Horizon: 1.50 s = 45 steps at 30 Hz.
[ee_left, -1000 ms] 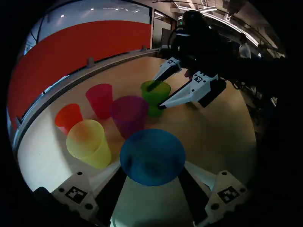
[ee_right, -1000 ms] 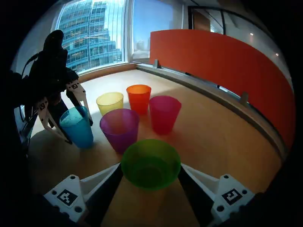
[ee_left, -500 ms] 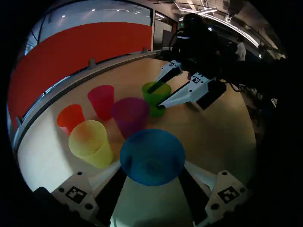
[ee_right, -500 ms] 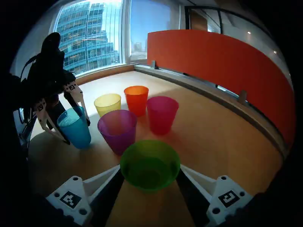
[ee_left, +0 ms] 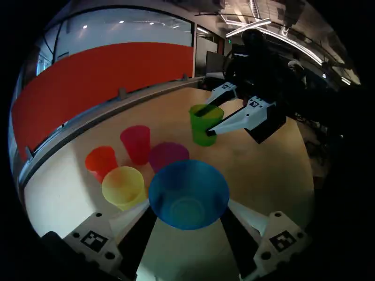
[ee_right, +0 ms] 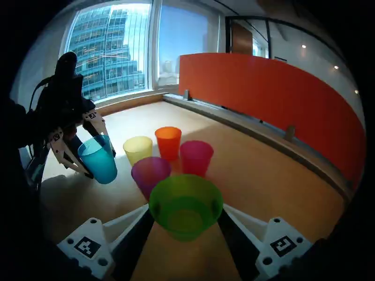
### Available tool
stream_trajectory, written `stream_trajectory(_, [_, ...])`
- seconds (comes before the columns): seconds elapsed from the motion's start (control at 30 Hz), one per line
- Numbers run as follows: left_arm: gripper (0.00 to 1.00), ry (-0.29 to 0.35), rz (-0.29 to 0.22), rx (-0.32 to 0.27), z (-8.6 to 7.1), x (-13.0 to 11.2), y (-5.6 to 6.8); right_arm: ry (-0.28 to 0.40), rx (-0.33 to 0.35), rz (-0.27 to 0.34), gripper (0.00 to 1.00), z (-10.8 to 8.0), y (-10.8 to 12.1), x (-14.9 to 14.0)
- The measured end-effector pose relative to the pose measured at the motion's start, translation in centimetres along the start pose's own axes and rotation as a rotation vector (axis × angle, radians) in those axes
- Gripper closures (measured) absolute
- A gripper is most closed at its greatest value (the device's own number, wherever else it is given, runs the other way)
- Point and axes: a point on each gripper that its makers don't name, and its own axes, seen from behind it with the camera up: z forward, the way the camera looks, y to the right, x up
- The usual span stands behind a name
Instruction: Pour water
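Desk: Left side, nearest first?

Operator: In the left gripper view, my left gripper (ee_left: 187,213) has both fingers pressed on the translucent blue plastic cup (ee_left: 188,192), with the jaws spread only to the cup's width. The cup's mouth faces the camera. I cannot tell whether there is water inside.

Desk: Beyond it?

Operator: Four cups stand clustered on the pale wooden table (ee_left: 267,168). Nearest is the yellow plastic cup (ee_left: 124,187), then the purple plastic cup (ee_left: 168,154), the orange plastic cup (ee_left: 101,161) and the pink plastic cup (ee_left: 137,143). Farther off, my right gripper (ee_left: 206,119) grips the translucent green plastic cup (ee_left: 202,131), which is upright and looks raised off the table.

Desk: Right side?

Operator: In the right gripper view, both fingers clamp the green cup close to the lens. The four cups sit just past it. To the left, the blue cup hangs tilted in the left gripper, clear of the tabletop and well apart from the green one. Behind are an orange-red wall panel (ee_right: 281,89) and tall windows (ee_right: 112,51).
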Motion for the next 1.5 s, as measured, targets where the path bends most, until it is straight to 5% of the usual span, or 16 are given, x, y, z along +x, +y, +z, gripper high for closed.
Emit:
stream_trajectory(0.77, [0.17, 0.183, -0.002, 0.093, -5.6, 7.4, -0.2, 0.161, -0.041, -0.012, 0.11, -7.0, -1.6, 7.4])
stream_trajectory(1.5, [0.17, 0.365, -0.01, 0.15, -9.0, 12.0, -0.9, 0.314, -0.063, -0.015, 0.11, -9.3, -2.2, 11.9])
